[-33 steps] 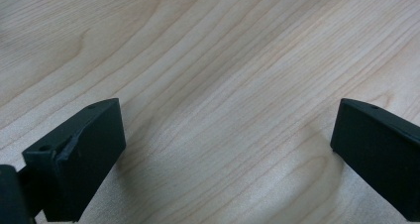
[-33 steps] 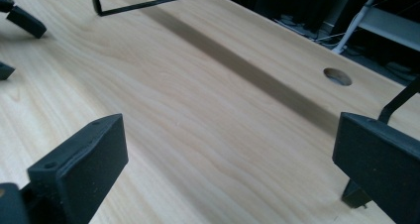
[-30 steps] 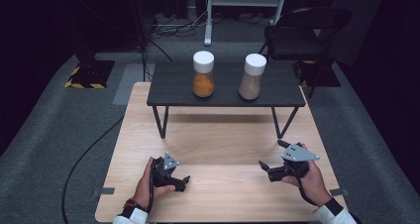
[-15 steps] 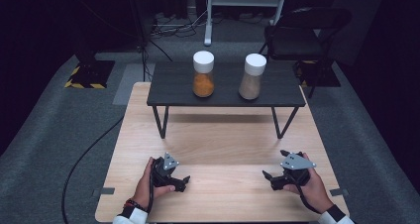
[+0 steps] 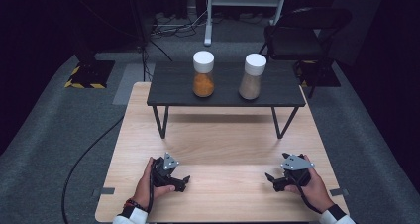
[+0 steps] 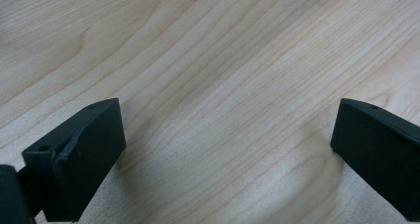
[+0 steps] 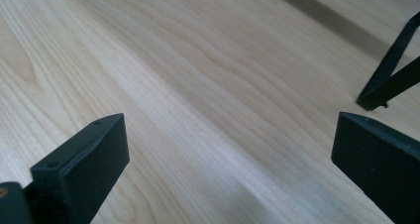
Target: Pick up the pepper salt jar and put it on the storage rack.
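— Jars: where do they stand?
— Orange jar (image 5: 203, 74) and beige jar (image 5: 252, 77) are upright on the black shelf (image 5: 168, 87), well apart from your grippers.
— Jaws?
— Your left gripper (image 5: 182, 180) and right gripper (image 5: 272, 179) gape wide, holding nothing, low over the wooden table (image 5: 223, 144).

Two jars stood side by side on a raised shelf (image 5: 225, 92) at the table's (image 5: 218, 140) far edge: orange-filled jar (image 5: 203, 74) left, pale-filled jar (image 5: 252, 77) right.

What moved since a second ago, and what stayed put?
The right gripper came down and back toward the person, near the wooden table, jaws open and empty. The left gripper, the orange-filled jar and the tan-filled jar stayed put.
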The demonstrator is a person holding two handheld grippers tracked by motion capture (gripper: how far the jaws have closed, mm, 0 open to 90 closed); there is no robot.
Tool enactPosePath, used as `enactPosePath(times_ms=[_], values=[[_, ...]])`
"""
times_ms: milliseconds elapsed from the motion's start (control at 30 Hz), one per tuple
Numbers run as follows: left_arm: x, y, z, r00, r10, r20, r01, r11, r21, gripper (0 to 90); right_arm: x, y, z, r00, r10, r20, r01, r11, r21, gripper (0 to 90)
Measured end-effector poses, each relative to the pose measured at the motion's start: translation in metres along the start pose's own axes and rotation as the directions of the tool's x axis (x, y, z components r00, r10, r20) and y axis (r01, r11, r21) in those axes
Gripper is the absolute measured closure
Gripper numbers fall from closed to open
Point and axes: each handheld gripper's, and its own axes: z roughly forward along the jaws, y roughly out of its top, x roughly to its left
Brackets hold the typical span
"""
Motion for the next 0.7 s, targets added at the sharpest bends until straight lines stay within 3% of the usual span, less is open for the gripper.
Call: enactPosePath(times_ms=[267, 700], values=[[0.000, 0.000, 0.000, 1.0000, 0.000, -0.001, 0.000, 1.0000, 0.000, 0.4, -0.001, 0.001, 0.005, 0.9999, -0.014, -0.001, 0.014, 0.999, 0.040, 0.9], [0.000, 0.000, 0.000, 1.0000, 0.002, 0.001, -0.002, 1.0000, 0.000, 0.4, -0.005, 0.004, 0.012, 0.9999, 0.004, -0.010, -0.003, 0.994, 0.106, 0.9]])
